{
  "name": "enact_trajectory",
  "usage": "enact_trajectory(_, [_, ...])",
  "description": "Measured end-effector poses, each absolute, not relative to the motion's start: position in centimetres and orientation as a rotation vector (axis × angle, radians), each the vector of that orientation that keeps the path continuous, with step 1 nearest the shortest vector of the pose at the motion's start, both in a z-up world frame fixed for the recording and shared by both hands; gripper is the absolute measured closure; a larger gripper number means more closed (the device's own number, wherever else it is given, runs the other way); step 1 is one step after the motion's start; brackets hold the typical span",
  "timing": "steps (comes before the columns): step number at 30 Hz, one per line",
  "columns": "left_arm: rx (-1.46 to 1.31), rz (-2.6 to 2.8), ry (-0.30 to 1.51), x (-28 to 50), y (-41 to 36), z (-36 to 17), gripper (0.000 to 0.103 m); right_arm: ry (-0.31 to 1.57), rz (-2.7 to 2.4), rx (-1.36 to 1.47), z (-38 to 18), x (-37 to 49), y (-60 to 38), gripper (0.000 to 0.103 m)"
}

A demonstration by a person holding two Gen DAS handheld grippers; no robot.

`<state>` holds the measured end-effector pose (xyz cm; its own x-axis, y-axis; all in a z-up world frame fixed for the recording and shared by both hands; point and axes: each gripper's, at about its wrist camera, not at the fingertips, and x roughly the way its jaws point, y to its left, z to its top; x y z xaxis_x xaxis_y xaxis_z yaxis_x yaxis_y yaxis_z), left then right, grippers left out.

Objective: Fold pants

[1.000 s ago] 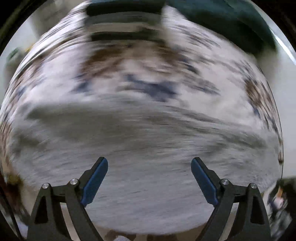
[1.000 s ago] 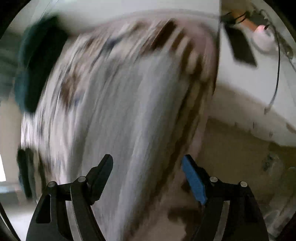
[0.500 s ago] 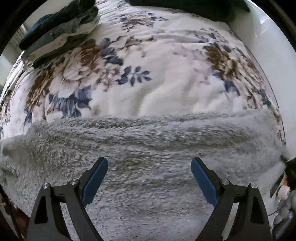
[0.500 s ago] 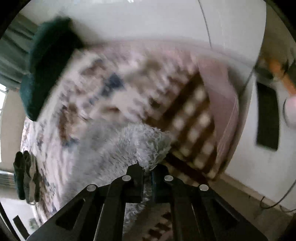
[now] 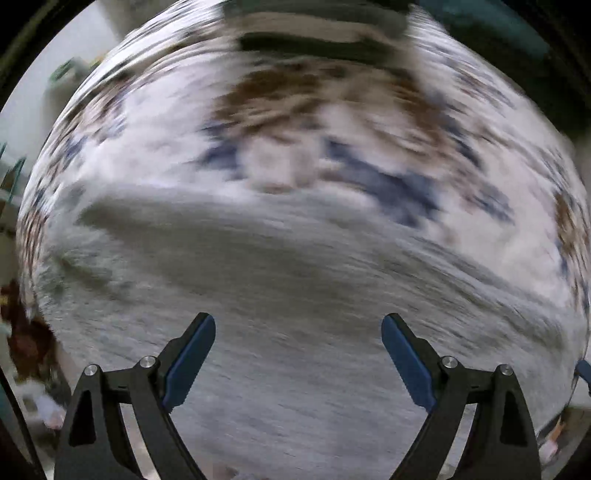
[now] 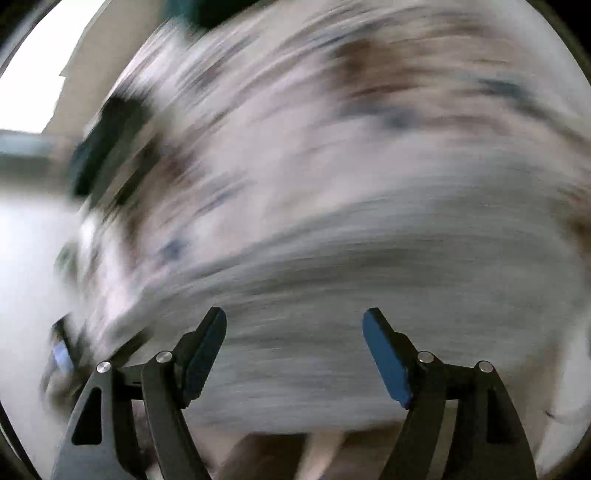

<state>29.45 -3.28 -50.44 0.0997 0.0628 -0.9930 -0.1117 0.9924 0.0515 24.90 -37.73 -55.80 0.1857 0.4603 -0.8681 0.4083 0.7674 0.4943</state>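
Note:
Both views are smeared by motion. The grey fluffy pants lie across a bed with a floral cover; they also fill the lower part of the right wrist view. My left gripper is open and empty above the pants. My right gripper is open and empty, with the pants spread ahead of it. Details of the pants' edges are lost in blur.
Dark green folded clothes lie at the far side of the bed, also seen as a dark blur in the right wrist view. The floor shows below the bed edge.
My right gripper, shut on a corner of the pants half a second ago, has let go and stands open. Both cameras are swinging fast. The left gripper stays open.

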Motion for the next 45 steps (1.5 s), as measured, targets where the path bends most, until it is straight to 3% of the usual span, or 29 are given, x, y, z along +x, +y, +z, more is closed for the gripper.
enact_trajectory(6, [-0.078,0.223,1.503,32.5,4.6,-52.8,0.011,1.672,0.512,0.648,-62.6,41.6,-18.0,0.024])
enact_trajectory(11, [-0.107,0.222,1.545,33.4,7.6,-54.3,0.011,1.899,0.619,0.535,-68.9,45.9,-9.3,0.027])
enact_trajectory(14, [-0.136,0.211,1.571,33.0,8.4,-54.9,0.011,1.934,0.662,0.405,-69.0,45.3,-6.2,0.092])
enact_trajectory(20, [-0.183,0.225,1.591,31.1,10.0,-55.0,0.011,1.864,0.653,0.401,-63.8,39.4,-7.6,0.092])
enact_trajectory(26, [-0.19,0.236,1.642,29.5,11.0,-56.8,0.011,2.046,0.739,0.415,-63.8,32.4,-7.3,0.088])
enact_trajectory(28, [-0.179,0.234,1.643,29.2,10.9,-57.0,0.011,2.068,0.674,0.479,-64.9,32.6,-8.2,0.076])
enact_trajectory(29, [-0.175,0.233,1.643,29.1,10.9,-57.2,0.011,2.048,0.656,0.561,-65.2,33.0,-8.9,0.058])
enact_trajectory(31, [-0.171,0.234,1.645,28.9,11.0,-57.5,0.011,1.984,0.615,0.689,-65.0,34.0,-10.5,0.039])
enact_trajectory(35, [-0.166,0.233,1.646,29.6,11.5,-57.8,0.011,1.883,0.534,0.894,-65.1,36.5,-13.4,0.033])
enact_trajectory(38, [-0.165,0.237,1.641,29.3,11.6,-58.0,0.011,1.998,0.458,0.908,-68.5,37.2,-13.5,0.033])
enact_trajectory(41, [-0.164,0.237,1.642,29.2,11.7,-58.2,0.011,2.088,0.406,1.097,-72.7,36.2,-12.8,0.035])
enact_trajectory(43, [-0.165,0.235,1.643,30.0,11.0,-58.1,0.011,2.042,0.356,1.169,-73.6,36.0,-13.0,0.066])
enact_trajectory(44, [-0.165,0.234,1.645,30.4,10.7,-58.1,0.011,2.023,0.34,1.149,-73.1,36.3,-13.2,0.077])
enact_trajectory(45, [-0.17,0.23,1.645,30.4,10.9,-58.0,0.011,2.007,0.334,1.133,-72.7,36.9,-13.4,0.081])
